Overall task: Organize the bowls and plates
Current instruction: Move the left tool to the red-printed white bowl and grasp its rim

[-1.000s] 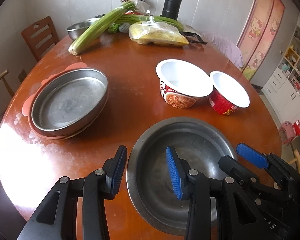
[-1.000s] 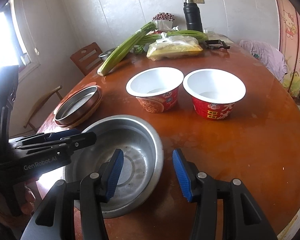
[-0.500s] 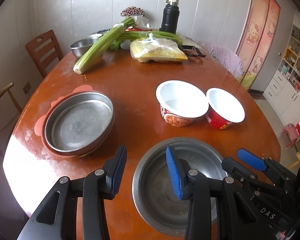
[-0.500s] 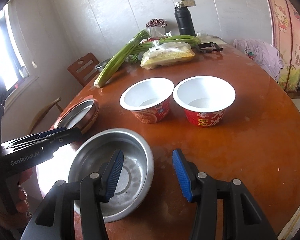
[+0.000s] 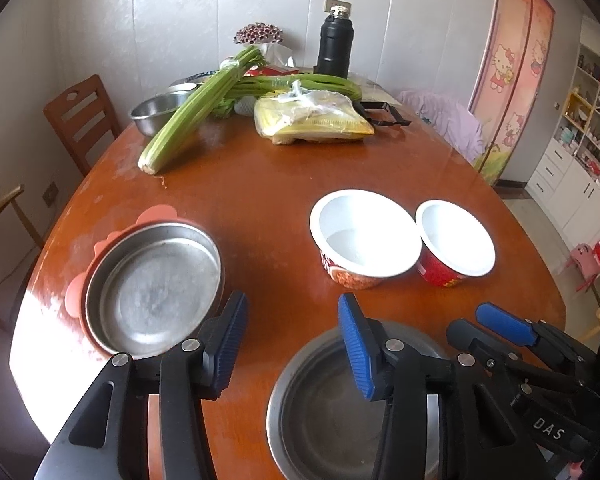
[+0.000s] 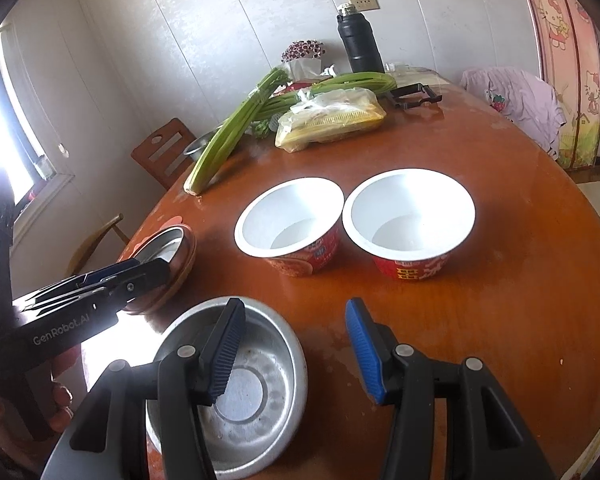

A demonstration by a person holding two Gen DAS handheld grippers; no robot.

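A steel bowl sits at the table's near edge; it also shows in the right wrist view. My left gripper is open and empty above the bowl's left rim. My right gripper is open and empty above the bowl's right rim. A steel plate lies on a pink plate at the left. Two white paper bowls stand side by side: one with orange print and a red one.
Celery, a bag of noodles, a black flask, a steel bowl and tongs lie at the table's far end. A wooden chair stands at the left. The table edge is close on the right.
Both grippers have pulled back and risen away from the table, so the steel bowl sits lower in both views. Both stay open. No object has moved.
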